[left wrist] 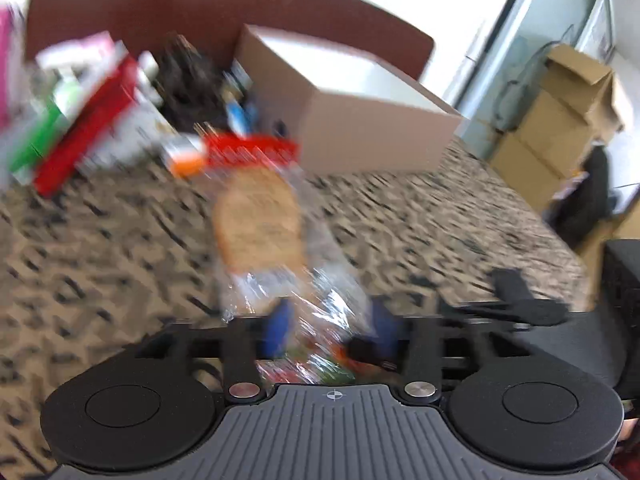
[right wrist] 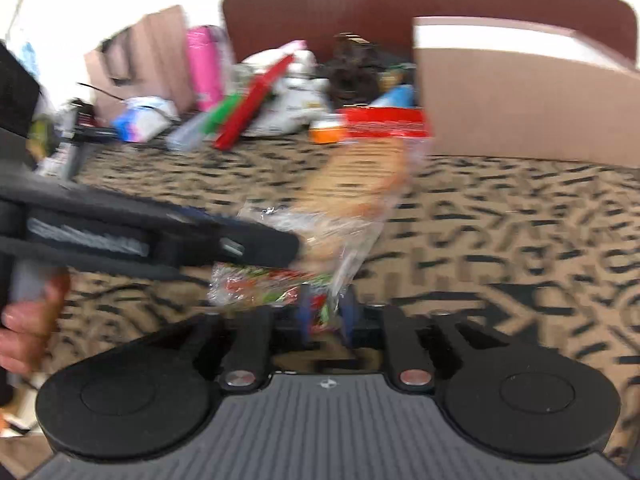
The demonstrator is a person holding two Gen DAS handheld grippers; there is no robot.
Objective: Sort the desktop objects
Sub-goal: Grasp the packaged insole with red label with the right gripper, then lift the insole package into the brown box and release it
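Note:
A clear plastic bag of sliced bread (left wrist: 260,220) with a red top band hangs above the patterned table. My left gripper (left wrist: 332,328) is shut on its crinkled lower end, blue pads on each side. In the right wrist view the same bread bag (right wrist: 352,188) shows, and my right gripper (right wrist: 325,312) is shut on its printed red-and-green end. The left gripper's body (right wrist: 160,240) reaches in from the left and meets the bag just above. Both views are blurred by motion.
An open cardboard box (left wrist: 360,120) stands at the back right of the table (left wrist: 440,220). A heap of packets, a red-and-green box (left wrist: 80,132) and an orange item (left wrist: 188,160) lies at the back left. A brown chair back (left wrist: 200,0) stands behind.

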